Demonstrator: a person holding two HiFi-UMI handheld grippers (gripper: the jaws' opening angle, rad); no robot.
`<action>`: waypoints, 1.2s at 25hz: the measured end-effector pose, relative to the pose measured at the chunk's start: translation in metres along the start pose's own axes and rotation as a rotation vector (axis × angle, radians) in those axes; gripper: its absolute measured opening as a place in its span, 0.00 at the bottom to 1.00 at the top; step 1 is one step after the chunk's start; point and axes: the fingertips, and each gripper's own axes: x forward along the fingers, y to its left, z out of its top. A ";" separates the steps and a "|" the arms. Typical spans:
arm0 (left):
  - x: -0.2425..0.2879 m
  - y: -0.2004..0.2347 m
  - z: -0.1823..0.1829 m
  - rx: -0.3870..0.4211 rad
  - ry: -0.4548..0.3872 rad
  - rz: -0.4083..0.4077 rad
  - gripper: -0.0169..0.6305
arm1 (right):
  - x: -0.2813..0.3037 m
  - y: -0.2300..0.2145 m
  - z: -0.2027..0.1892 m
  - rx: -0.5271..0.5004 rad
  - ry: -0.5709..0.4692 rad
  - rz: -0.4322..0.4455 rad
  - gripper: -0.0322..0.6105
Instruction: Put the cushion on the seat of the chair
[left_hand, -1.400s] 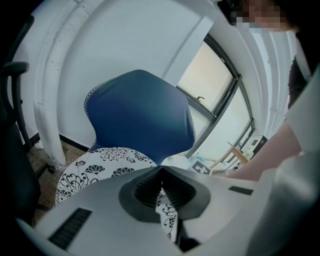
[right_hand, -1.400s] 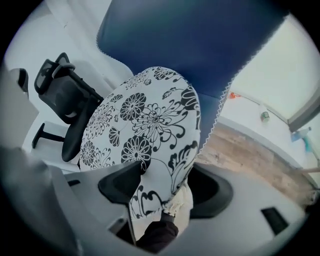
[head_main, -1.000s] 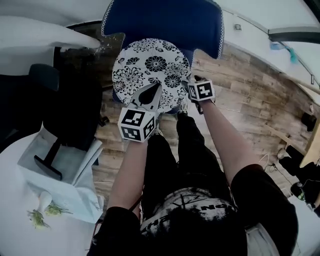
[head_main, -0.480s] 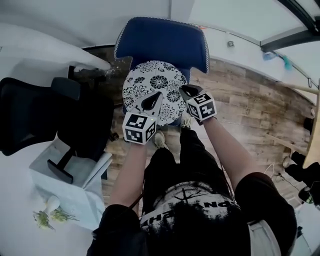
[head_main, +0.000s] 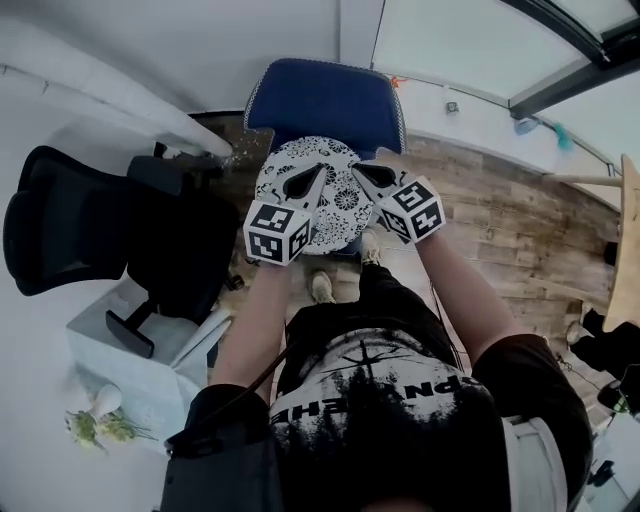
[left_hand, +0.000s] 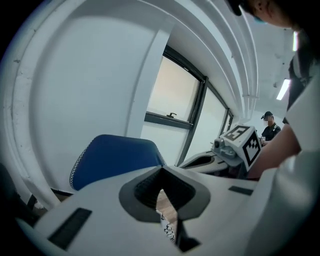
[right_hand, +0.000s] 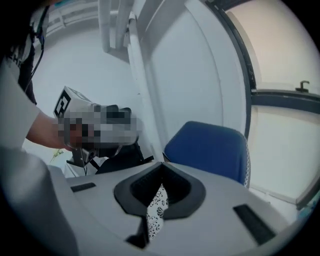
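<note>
The round white cushion (head_main: 325, 200) with black flowers hangs in front of the blue chair (head_main: 325, 100), gripped at its near edge from both sides. My left gripper (head_main: 318, 170) is shut on the cushion's left part; patterned fabric (left_hand: 169, 230) shows between its closed jaws. My right gripper (head_main: 358, 170) has just been closing and now pinches the cushion's right part, with fabric (right_hand: 156, 212) between its jaws. The chair's blue back (left_hand: 112, 157) (right_hand: 207, 147) stands straight ahead in both gripper views. The seat is hidden behind the cushion.
A black office chair (head_main: 90, 230) stands at the left, close to the blue chair. A white table (head_main: 40, 440) with papers and flowers (head_main: 95, 420) is at the lower left. Wooden floor (head_main: 500, 220) extends right. White wall and windows lie behind. A person (left_hand: 270, 127) stands far off.
Both grippers have risen with the cushion, which now hangs higher before the chair. The right gripper's jaws have closed on the cushion's edge.
</note>
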 end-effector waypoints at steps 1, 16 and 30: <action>-0.005 0.001 0.004 0.006 -0.004 -0.001 0.05 | -0.004 0.004 0.012 -0.020 -0.018 -0.001 0.08; -0.049 -0.013 0.065 0.098 -0.087 -0.017 0.05 | -0.073 0.013 0.109 -0.080 -0.198 -0.031 0.08; -0.070 -0.008 0.076 0.099 -0.137 0.032 0.05 | -0.086 0.019 0.131 -0.142 -0.226 -0.032 0.08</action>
